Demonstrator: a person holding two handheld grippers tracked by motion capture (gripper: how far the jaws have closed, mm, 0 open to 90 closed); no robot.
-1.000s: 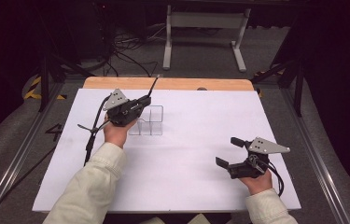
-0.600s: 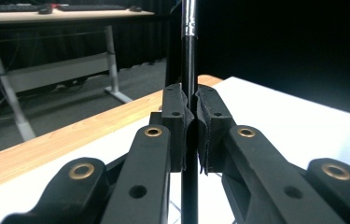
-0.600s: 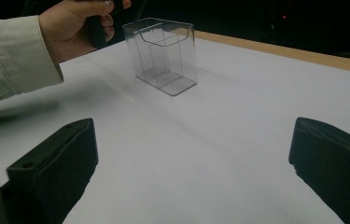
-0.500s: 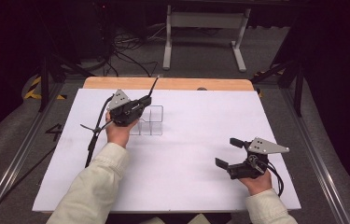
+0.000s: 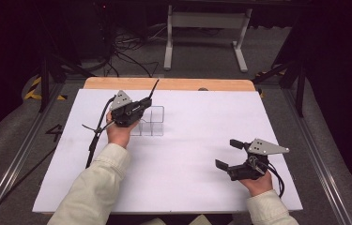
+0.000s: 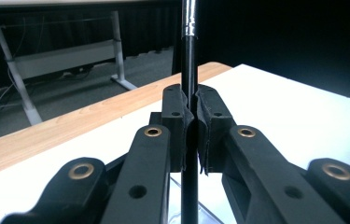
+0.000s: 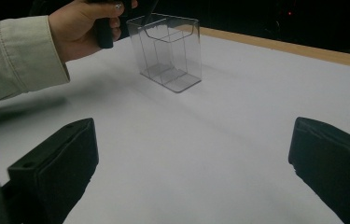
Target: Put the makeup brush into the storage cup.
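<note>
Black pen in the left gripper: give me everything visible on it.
The black pen is a slim, glossy rod, plastic by its look, with a silvery band near its upper end. It stands upright, clamped between the pads of the left gripper, which is shut on it. Its lower end reaches down at the clear plastic organizer on the white table; whether the tip touches the organizer's floor cannot be told. In the high view it leans slightly away from the person.

My left tongs (image 5: 138,108): black, grey plate. Pen (image 6: 189,70): glossy black. Box (image 7: 169,51): clear, colourless. Counter (image 5: 202,140): white sheet, pale wood edge. My sleeve (image 5: 96,187): cream.
</note>
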